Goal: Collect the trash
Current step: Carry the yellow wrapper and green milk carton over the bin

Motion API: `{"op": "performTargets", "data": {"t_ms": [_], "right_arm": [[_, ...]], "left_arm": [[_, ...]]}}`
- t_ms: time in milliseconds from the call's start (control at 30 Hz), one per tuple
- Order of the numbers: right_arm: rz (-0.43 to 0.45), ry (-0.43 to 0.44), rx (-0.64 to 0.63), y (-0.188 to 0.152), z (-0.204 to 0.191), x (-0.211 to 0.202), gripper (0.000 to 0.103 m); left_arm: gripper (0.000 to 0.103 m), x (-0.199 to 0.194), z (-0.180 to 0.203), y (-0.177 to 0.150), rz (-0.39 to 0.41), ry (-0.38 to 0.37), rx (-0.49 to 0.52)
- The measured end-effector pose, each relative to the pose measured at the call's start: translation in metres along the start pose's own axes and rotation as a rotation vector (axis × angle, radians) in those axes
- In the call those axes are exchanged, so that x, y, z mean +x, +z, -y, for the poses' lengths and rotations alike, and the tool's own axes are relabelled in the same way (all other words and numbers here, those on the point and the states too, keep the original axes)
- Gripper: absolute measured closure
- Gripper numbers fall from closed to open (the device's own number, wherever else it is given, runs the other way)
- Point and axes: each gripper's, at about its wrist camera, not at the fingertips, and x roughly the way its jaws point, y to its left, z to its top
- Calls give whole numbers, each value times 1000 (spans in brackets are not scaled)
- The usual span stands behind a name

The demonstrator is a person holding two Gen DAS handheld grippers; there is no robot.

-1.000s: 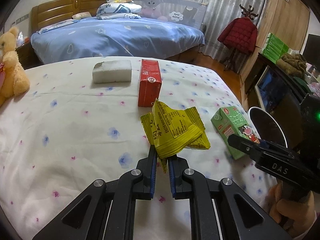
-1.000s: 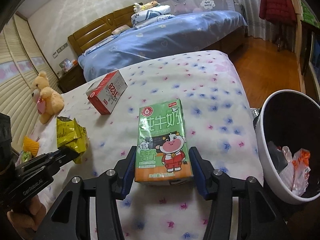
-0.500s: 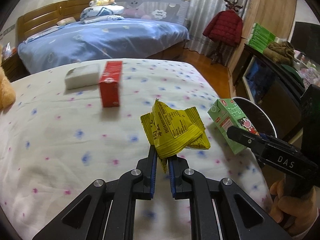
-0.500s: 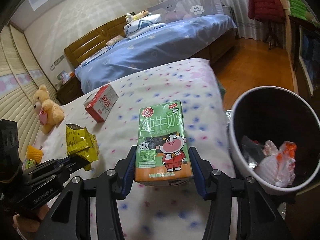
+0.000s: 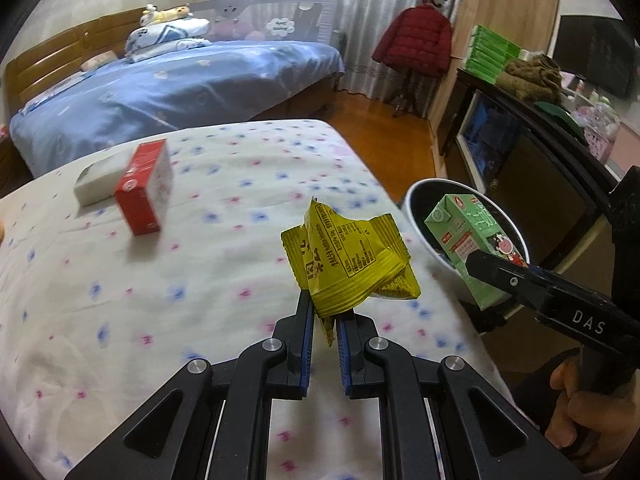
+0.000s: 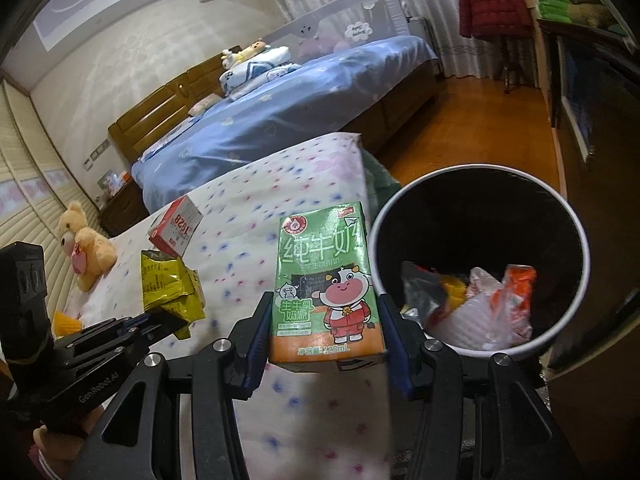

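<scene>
Beside bin (floor hidden) — green carton gripped

Right gripper clamped on green milk carton, held upright beside rim of black-lined trash bin containing crumpled wrappers. At left, left gripper pinching yellow snack bag above floral bedspread; red box beyond.
</scene>
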Motion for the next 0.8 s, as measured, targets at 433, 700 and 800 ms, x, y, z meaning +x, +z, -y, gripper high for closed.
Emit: {"op": "performTargets", "data": {"t_ms": [433,700,800], "right_arm": [[25,-35,69,-2,37,-17,52],[47,-56,91,1,53,-26,52],[50,-62,102,1,57,-26,52]], "left_arm": [[93,18,39,9,-18,-39,79],[93,24,53,13,-22,-47,99],[93,27,57,13,-26,-49,103]]}}
